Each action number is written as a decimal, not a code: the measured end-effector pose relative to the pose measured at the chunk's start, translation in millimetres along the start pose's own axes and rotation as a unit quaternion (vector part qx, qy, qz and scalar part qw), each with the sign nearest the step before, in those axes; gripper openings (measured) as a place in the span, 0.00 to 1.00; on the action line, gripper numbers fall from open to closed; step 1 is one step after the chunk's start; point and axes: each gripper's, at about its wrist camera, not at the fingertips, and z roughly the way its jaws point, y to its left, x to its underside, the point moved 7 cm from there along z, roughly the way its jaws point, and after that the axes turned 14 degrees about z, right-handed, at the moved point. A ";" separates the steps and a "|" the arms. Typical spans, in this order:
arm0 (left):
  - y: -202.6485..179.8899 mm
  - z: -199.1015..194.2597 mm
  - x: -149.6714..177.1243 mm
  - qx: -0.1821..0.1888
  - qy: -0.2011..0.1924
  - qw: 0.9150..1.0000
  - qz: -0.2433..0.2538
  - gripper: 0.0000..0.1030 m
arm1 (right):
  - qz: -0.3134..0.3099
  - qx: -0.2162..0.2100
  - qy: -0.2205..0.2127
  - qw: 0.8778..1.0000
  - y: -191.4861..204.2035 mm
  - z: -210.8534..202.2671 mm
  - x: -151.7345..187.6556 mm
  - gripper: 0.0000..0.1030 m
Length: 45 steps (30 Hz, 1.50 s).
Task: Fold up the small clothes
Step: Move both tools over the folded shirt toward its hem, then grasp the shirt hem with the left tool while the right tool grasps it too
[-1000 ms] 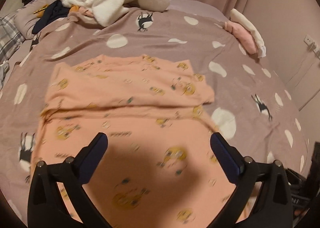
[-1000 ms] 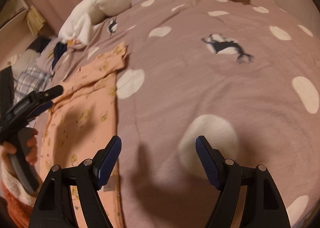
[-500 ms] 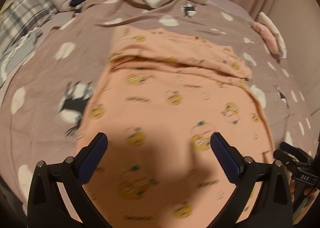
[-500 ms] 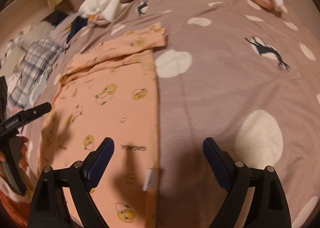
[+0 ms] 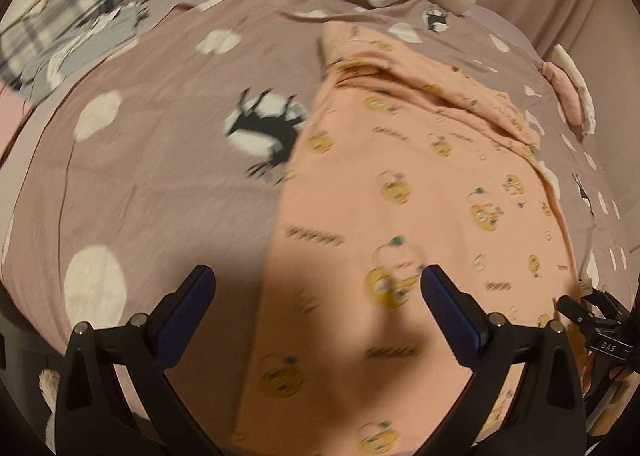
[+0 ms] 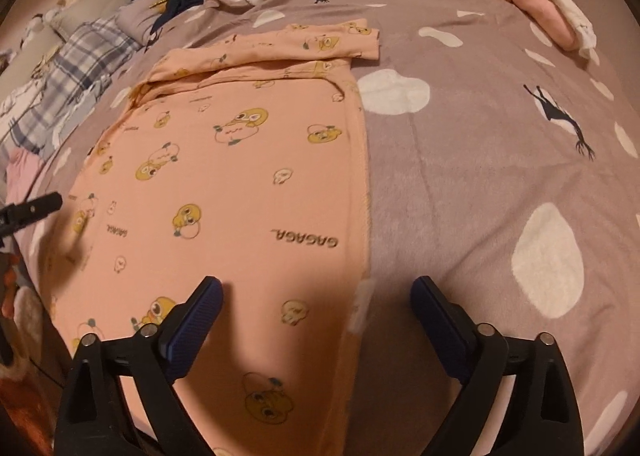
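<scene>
**Q:** Where are you at with the fold, and how would you grab it?

**A:** The peach cotton top with yellow cartoon-duck prints [image 6: 240,183] lies flat on the mauve fleece bed cover with white blobs [image 6: 460,175], filling the centre-left of the right wrist view and the centre-right of the left one. Its sleeves look already folded across the far end, in the upper middle of the frame. My right hand-held gripper [image 6: 316,304] is released, jaws wide, straddling the shirt's right edge at the bottom of the frame. My left hand-held gripper [image 5: 316,292] is released too, hovering over the left edge with nothing between the pads. My guess is the next job is folding the near hem up towards the sleeves. I'd pinch both near corners at matching spots, catch every layer, lift level so the fabric doesn't skew, then lay it down edge to edge.

**Q:** Any writing on it?

**A:** Yep, "GAGAGA" is printed on the shirt, upside down from my side. There's a small white care tag [image 6: 362,306] on the right seam, too blurry to read. The grip of my other gripper, at lower right in the left view, shows what looks like "DAS".
</scene>
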 end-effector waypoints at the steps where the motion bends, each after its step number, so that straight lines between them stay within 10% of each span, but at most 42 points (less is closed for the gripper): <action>1: 5.1 0.1 5.4 0.001 0.003 1.000 -0.007 1.00 | 0.001 -0.003 0.001 1.000 0.9 -0.2 1.5 0.95; 24: 4.7 -24.8 65.3 0.200 -0.015 0.977 -0.075 0.99 | 0.092 -0.162 0.078 0.979 1.1 -13.0 21.0 0.99; 29: 3.0 -26.8 69.9 0.286 -0.013 0.952 -0.111 0.99 | 0.105 -0.181 0.128 0.969 0.0 -14.5 26.5 0.99; 45: -12.6 -29.3 70.2 0.339 0.005 0.933 -0.119 0.95 | 0.078 -0.186 0.127 0.971 11.4 -17.5 42.4 0.97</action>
